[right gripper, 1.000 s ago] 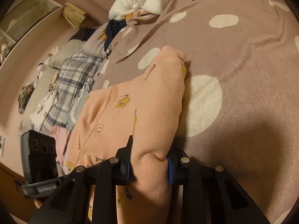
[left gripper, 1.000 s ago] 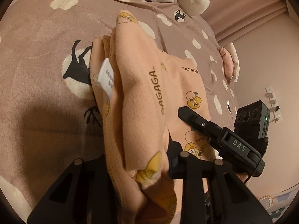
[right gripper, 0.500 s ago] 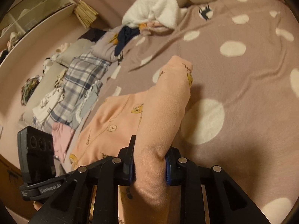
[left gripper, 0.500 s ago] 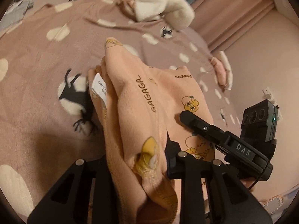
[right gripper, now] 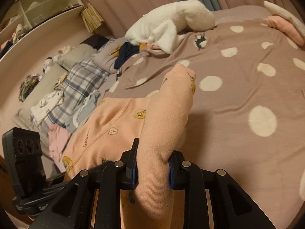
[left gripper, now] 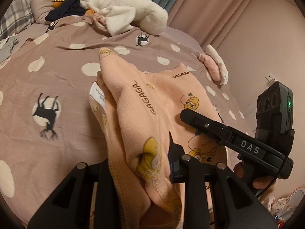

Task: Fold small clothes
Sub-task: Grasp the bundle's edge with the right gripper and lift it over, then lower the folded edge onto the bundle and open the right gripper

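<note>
We see a peach garment (left gripper: pixel 171 99) with small yellow cartoon prints and the word "GAGAGA" lying on the bedspread (left gripper: pixel 57 72), which is mauve with white dots and black deer shapes. Most of the garment rests flat on the bedspread, while its near part is lifted by both grippers.

The left gripper (left gripper: pixel 141 164) is clenched on a bunched edge of the garment; the cloth fills the space between its fingers and hangs down over them. A white label (left gripper: pixel 97 95) sticks out from the raised fold on the left side.

The right gripper (right gripper: pixel 152 169) is also closed on the garment: it grips a thick rolled part, maybe a sleeve, which stretches forward and ends on the bedspread. In the left wrist view we see this same gripper (left gripper: pixel 192 116) from the side, over the flat part of the garment, just beside a cartoon print.

At the far end of the bed lie a white plush toy (right gripper: pixel 171 24) and a plaid cloth (right gripper: pixel 83 80).
</note>
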The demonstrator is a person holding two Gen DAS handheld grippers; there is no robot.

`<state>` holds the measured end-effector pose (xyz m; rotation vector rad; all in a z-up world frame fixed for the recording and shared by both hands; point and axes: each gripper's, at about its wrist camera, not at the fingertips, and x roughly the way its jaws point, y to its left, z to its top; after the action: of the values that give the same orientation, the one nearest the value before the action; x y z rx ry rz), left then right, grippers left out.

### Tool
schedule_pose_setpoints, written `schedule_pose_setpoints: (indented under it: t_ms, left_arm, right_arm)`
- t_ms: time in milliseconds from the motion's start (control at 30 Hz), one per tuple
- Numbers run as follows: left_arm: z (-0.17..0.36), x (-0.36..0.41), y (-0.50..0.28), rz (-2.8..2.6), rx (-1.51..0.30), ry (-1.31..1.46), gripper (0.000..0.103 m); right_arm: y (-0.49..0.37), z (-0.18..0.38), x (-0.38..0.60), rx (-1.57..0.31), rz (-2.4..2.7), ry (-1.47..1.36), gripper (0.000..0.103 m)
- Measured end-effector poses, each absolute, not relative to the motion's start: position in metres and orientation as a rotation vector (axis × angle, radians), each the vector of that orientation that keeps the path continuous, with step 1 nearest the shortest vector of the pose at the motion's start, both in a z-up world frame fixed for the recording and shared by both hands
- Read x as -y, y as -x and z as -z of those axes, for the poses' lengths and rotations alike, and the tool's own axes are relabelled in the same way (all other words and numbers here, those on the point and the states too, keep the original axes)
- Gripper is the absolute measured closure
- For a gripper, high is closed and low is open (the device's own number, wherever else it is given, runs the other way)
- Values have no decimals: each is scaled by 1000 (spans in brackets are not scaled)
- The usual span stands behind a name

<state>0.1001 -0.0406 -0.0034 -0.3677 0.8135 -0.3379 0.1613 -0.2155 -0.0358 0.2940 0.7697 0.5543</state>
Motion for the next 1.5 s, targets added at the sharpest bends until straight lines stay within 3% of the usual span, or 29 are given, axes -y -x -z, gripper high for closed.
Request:
schedule_pose_setpoints:
  t_ms: [267,767,900,1033,1133,1267,1367,1500]
  left_arm:
    - [7,82,-108,310,-845,320,77]
    - [49,90,-128,251,-944,315,73]
    - [54,86,-127,224,-950,288,67]
    - [48,77,-123,136,-941,265,49]
    - [31,67,-115,-12,-894,164,43]
    - [10,42,-105,-74,-804,200,20]
    - [10,35,-107,26,-828,284,19]
    - [29,47,-112,4,-886,200,19]
  right_arm:
    - [-162,36,248,-782,-531,-291,77]
    - [-179,71,256,-883,-478,-261,77]
    - [-182,82,256,-927,-458,-250,74]
    - [-182,78,261,-936,-435,-249,69]
    - [-177,70,263,-926,-353,-188,63]
    - [-163,50,272,-847,-279,-145,55]
    - [-155,39,276,-826,-304,-167,54]
    - [-150,40,269,-824,-307,-124,54]
